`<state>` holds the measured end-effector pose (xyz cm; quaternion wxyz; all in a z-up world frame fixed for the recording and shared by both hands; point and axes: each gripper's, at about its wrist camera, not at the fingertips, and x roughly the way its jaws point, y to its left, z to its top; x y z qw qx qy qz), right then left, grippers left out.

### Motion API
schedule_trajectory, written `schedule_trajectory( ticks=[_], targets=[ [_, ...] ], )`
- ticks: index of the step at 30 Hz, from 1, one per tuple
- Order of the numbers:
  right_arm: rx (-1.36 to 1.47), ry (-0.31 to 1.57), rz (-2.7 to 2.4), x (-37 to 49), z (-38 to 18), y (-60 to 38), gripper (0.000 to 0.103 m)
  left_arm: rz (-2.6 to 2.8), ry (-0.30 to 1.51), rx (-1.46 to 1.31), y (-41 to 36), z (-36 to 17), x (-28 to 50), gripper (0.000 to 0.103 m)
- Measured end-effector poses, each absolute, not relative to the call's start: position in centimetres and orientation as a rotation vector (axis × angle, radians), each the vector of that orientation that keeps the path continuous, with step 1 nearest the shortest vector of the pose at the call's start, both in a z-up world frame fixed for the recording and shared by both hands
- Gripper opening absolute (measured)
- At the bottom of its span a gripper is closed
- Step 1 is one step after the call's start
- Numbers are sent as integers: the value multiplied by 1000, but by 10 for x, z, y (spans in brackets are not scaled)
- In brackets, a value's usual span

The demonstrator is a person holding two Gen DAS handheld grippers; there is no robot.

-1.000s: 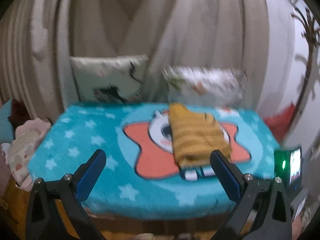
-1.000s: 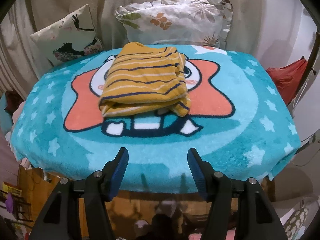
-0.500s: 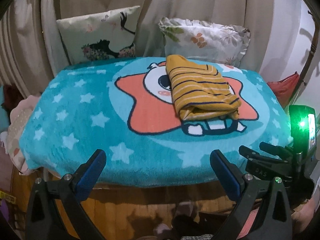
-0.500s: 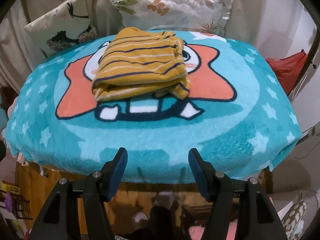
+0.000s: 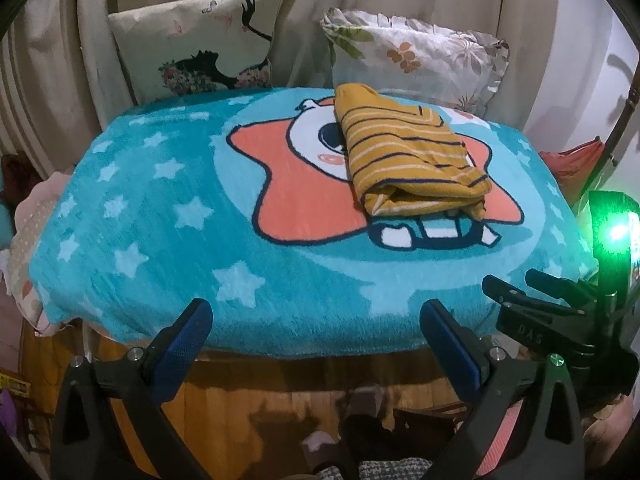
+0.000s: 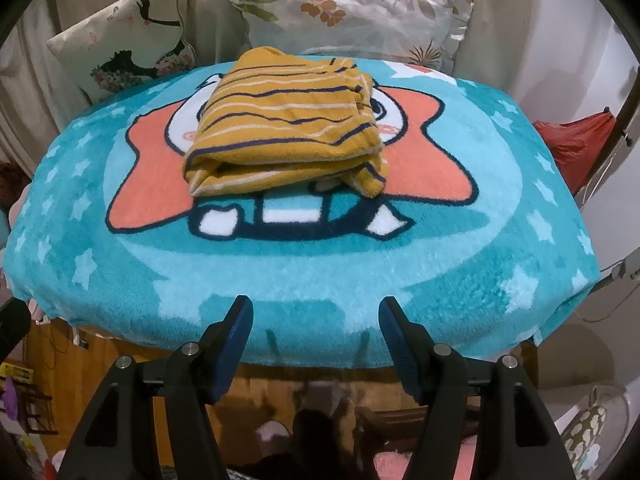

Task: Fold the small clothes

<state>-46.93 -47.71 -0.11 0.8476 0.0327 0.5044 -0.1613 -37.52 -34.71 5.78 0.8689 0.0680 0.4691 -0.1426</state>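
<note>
A folded mustard-yellow striped garment (image 5: 408, 160) lies on the teal star blanket (image 5: 168, 216), over the cartoon print; it also shows in the right wrist view (image 6: 288, 128). My left gripper (image 5: 316, 320) is open and empty, held at the blanket's near edge, well short of the garment. My right gripper (image 6: 316, 316) is open and empty, also at the near edge, in line with the garment. The right gripper's body with a green light (image 5: 612, 236) shows at the right of the left wrist view.
Two pillows (image 5: 200, 52) (image 5: 412, 60) lean against the curtain behind the blanket. A pile of pale clothes (image 5: 28, 216) hangs off the left. A red bag (image 6: 576, 140) sits to the right. Wooden floor (image 5: 260, 400) lies below the table edge.
Both grippers have pulled back and lowered to the near edge of the blanket. The left view swung from the left side toward the garment. The garment has not moved.
</note>
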Motion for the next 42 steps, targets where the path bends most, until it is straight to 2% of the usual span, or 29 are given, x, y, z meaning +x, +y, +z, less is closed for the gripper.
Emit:
schedule_trajectory(
  ticks=[20, 28, 30, 32, 38, 42],
  targets=[
    [81, 1089, -359, -479, -9, -482, 72, -298, 1112, 129, -349, 28, -385, 103],
    [64, 1020, -352, -463, 14, -494, 71, -285, 1143, 115, -350, 23, -384, 103],
    [62, 978, -320, -445, 26, -499, 65, -267, 1141, 114, -350, 23, -380, 103],
    [57, 947, -293, -420, 34, -502, 45, -245, 1139, 108, -349, 24, -375, 103],
    [45, 979, -238, -331, 15, -524, 40, -172, 1162, 56, -351, 21, -351, 103],
    [94, 1140, -319, -303, -34, -579, 39, -138, 1164, 43, -358, 20, -334, 103]
  ],
)
